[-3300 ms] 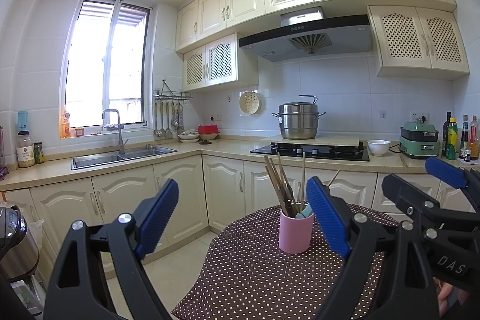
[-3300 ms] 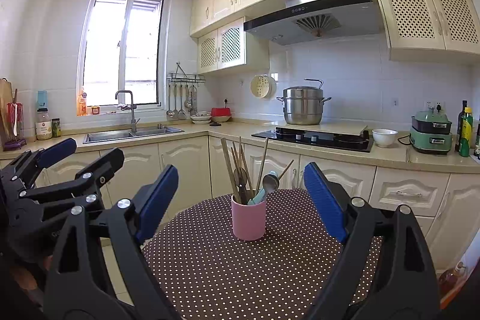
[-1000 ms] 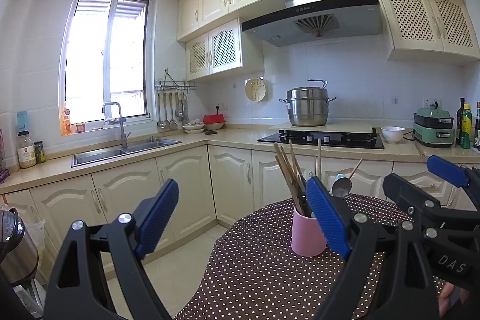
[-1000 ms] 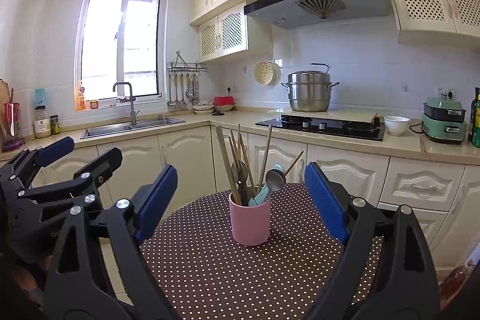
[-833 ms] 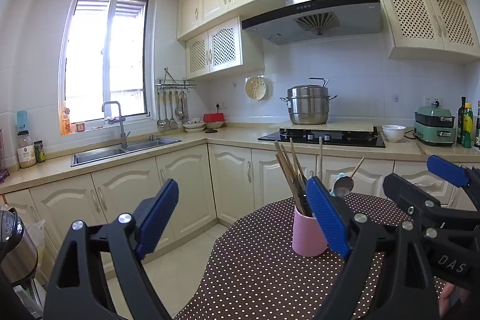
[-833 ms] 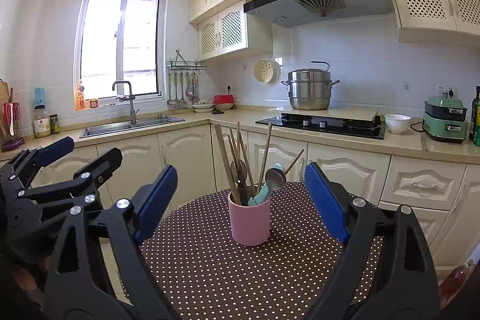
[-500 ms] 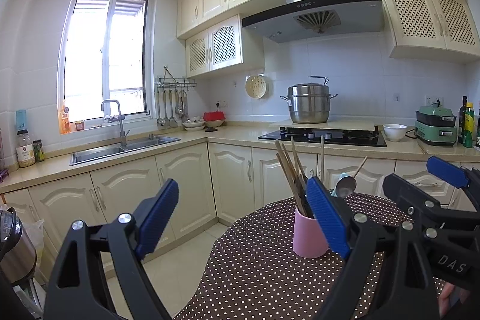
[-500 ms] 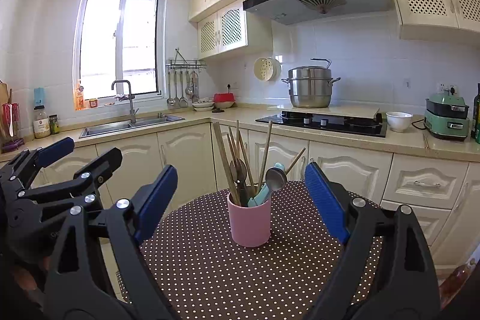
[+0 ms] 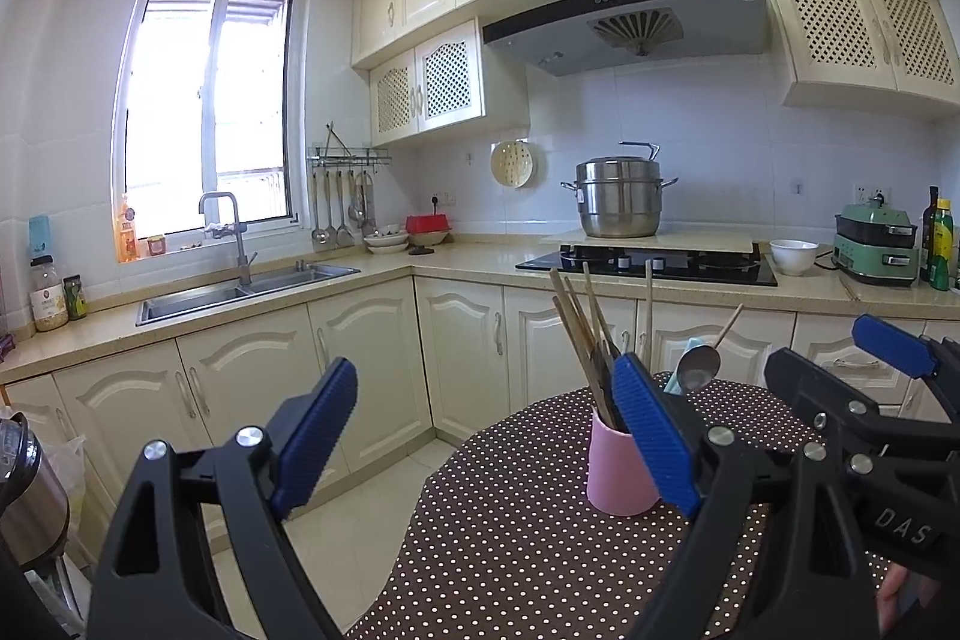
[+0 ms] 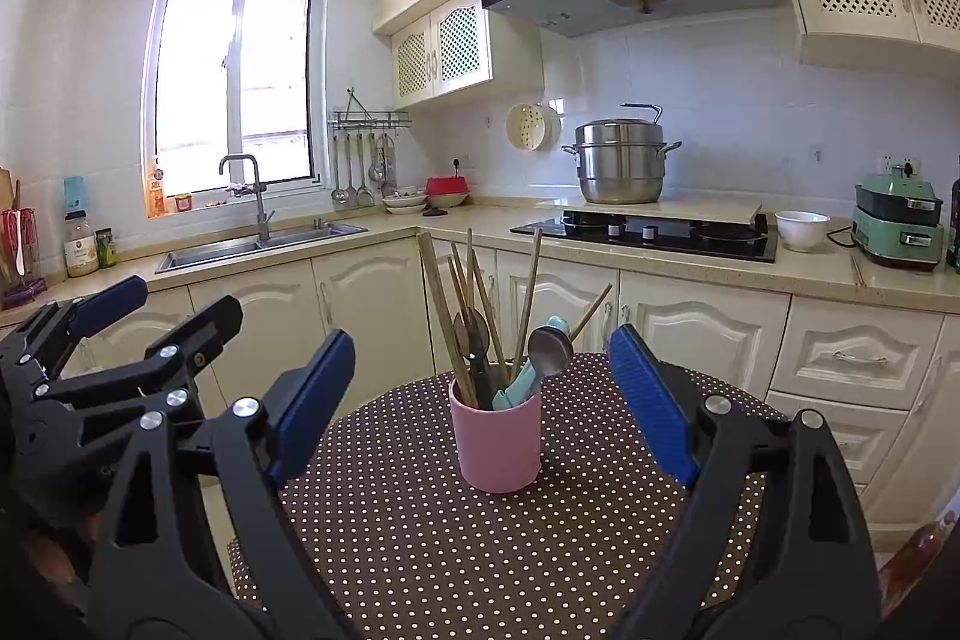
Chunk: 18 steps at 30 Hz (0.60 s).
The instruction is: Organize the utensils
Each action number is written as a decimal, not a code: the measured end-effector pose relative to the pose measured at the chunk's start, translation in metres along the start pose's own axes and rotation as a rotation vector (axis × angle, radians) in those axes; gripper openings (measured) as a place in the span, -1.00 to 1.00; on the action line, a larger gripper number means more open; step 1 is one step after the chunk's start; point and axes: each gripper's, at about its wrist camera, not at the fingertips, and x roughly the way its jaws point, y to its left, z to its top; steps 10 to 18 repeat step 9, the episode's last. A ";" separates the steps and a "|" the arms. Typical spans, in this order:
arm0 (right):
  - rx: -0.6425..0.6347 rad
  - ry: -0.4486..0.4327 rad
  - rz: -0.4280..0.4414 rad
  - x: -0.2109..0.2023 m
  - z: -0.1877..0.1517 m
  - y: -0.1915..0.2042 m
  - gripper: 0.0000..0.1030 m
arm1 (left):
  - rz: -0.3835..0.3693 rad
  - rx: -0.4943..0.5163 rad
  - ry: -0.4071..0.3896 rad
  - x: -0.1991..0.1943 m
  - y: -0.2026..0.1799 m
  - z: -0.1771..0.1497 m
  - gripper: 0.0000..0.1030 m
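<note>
Closer now, both released jaws face the smooth pink cup [image 10: 495, 439] of wooden chopsticks [image 10: 441, 301] on dotted cloth [image 10: 480, 550]

**Right wrist view: cup framed between spread jaws**

The right gripper [image 10: 480, 400] is hanging over a round table [image 10: 420, 550] in dotted brown cloth, jaws standing wide, gripping nothing. A pink cup [image 10: 497, 445] is sitting upright ahead, between the blue pads and clear of both. Chopsticks [image 10: 441, 304], a metal spoon [image 10: 549, 349] and a teal handle are leaning inside it. The left gripper [image 10: 129, 334] is showing at left, jaws also apart.
</note>
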 end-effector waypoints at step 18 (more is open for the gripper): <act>0.020 0.069 0.001 0.025 -0.012 -0.012 0.66 | -0.038 -0.003 0.096 0.036 -0.009 -0.015 0.66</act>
